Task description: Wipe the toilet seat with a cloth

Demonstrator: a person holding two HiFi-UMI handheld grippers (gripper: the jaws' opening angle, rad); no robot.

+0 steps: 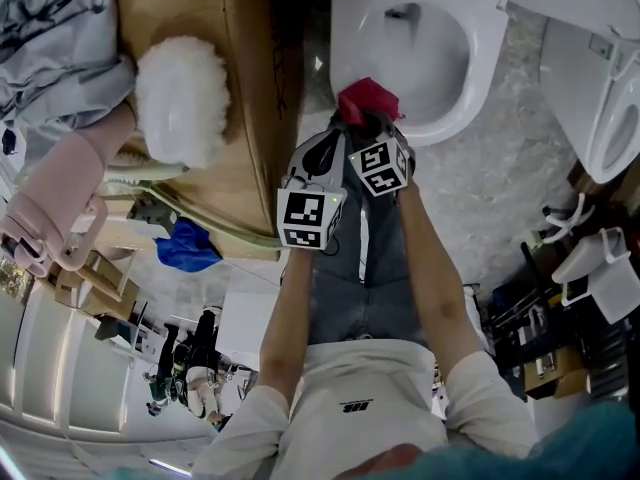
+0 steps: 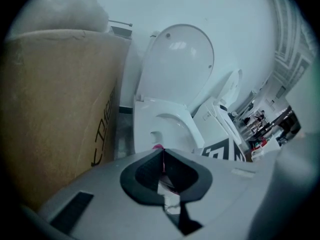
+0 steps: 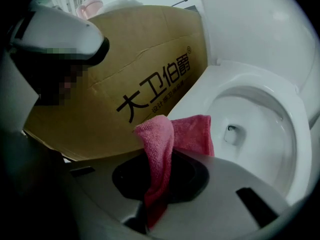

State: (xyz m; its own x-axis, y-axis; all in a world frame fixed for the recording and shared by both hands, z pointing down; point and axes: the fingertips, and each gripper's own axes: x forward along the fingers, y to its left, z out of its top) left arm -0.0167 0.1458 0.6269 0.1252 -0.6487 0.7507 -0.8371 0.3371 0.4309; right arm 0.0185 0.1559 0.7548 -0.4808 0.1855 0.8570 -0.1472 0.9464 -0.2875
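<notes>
A white toilet with its seat down and its lid up stands just ahead of both grippers. My right gripper is shut on a pink cloth, which folds up out of the jaws and hangs over the seat's near rim. In the head view the cloth shows red at the seat's edge, with the right gripper directly behind it. My left gripper sits close beside, jaws pressed together, and only a sliver of pink shows past its tips. It faces the toilet seat and raised lid.
A tall brown cardboard box stands tight against the toilet's left side. A white fluffy bundle lies on top of it. A second white toilet is to the right. Grey speckled floor lies between them.
</notes>
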